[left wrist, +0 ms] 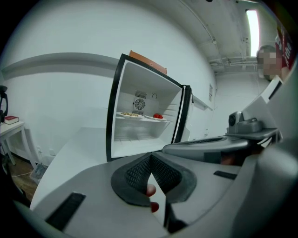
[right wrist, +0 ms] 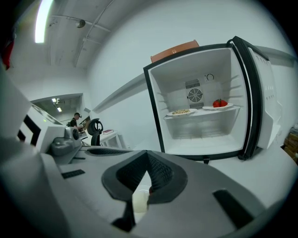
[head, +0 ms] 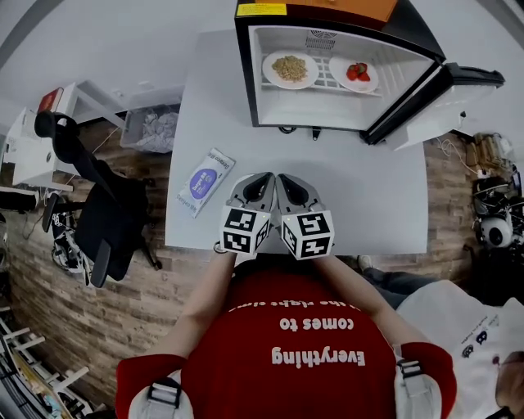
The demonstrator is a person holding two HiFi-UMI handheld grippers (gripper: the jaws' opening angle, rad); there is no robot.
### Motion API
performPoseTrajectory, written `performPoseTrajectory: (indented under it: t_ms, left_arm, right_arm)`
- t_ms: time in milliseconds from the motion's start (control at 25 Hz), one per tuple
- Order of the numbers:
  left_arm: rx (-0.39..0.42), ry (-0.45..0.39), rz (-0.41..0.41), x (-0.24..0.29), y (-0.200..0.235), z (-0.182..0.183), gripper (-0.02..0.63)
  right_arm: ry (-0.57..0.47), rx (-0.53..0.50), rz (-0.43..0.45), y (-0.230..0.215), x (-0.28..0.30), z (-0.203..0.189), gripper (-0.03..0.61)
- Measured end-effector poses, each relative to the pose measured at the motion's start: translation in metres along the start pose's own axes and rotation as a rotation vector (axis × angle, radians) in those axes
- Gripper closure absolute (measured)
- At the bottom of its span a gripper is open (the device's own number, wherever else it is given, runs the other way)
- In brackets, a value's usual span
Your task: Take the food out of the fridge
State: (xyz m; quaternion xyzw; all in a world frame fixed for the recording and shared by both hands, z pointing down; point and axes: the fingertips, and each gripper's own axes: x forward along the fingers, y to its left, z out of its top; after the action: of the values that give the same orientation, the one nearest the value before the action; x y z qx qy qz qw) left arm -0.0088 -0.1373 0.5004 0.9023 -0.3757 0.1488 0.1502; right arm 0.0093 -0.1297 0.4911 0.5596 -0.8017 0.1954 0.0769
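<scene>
Food (head: 289, 69) sits on 2 plates (head: 370, 82) on the shelf (head: 323, 72) of the fridge (head: 319, 108), door (head: 442, 94) swung wide for access. Left tongs (head: 264, 182) and right tongs (head: 286, 182) are pinched closed and empty, side by side over the tabletop (head: 368, 196), well short of the fridge. Probably the approach.

We read white print on the red shirt (head: 315, 344), upside down in the head view: "Everything" and "comes to". A third line curves away and is illegible. The yellow label (head: 261, 10) on top of the fridge (head: 311, 106) and the print on the blue-and-white packet (head: 205, 181) on the table (head: 368, 196) are too small to read.
</scene>
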Motion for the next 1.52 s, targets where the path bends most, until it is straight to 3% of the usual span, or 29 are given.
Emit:
performPoseTrajectory:
  t_ms: [360,560,1240,1360,1440,1520]
  left_arm:
    - [0.045,-0.034,-0.051,0.029,-0.009,0.031,0.615]
    - [0.059,-0.065,-0.054,0.042,-0.007,0.054,0.615]
    - [0.061,-0.097,-0.037,0.072,0.011,0.088,0.615]
    - [0.066,-0.095,-0.021,0.080,0.018,0.093,0.615]
    - [0.058,-0.099,-0.010,0.084,0.024,0.097,0.615]
    - [0.045,-0.106,-0.003,0.086,0.028,0.099,0.615]
  right_arm:
    - [-0.060,0.042,-0.067,-0.037,0.003,0.025,0.566]
    - [-0.094,0.131,-0.078,-0.060,0.008,0.039,0.566]
    - [-0.060,0.311,-0.001,-0.114,0.081,0.101,0.563]
    - [-0.062,0.416,0.014,-0.126,0.094,0.108,0.551]
    - [-0.060,0.524,0.044,-0.132,0.104,0.110,0.492]
    - [-0.058,0.620,0.065,-0.137,0.115,0.110,0.473]
